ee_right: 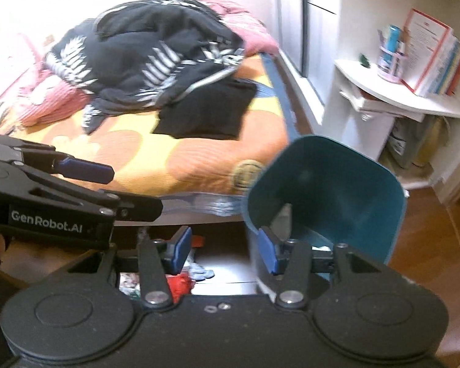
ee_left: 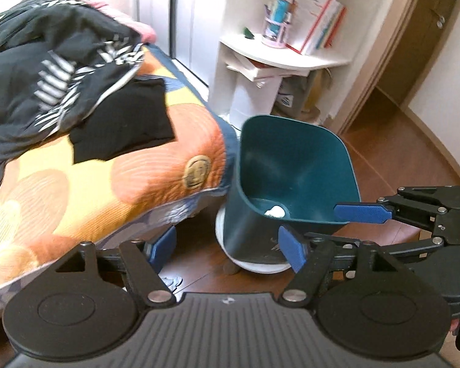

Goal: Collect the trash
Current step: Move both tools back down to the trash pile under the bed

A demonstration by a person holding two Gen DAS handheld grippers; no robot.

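A teal bin stands on the wooden floor by the bed's corner, its mouth tilted toward me. A white crumpled wad lies at its bottom. My left gripper hangs open and empty in front of the bin's near wall. One blue pad of the right gripper reaches in over the bin's rim. In the right wrist view my right gripper is open and empty beside the bin. Below it, red scraps and a bluish scrap lie under the bed's edge.
The bed with an orange and yellow quilt and heaped black clothes fills the left. A white shelf unit with books and a cup stands behind the bin. A white round base sits under the bin. A doorway opens at the right.
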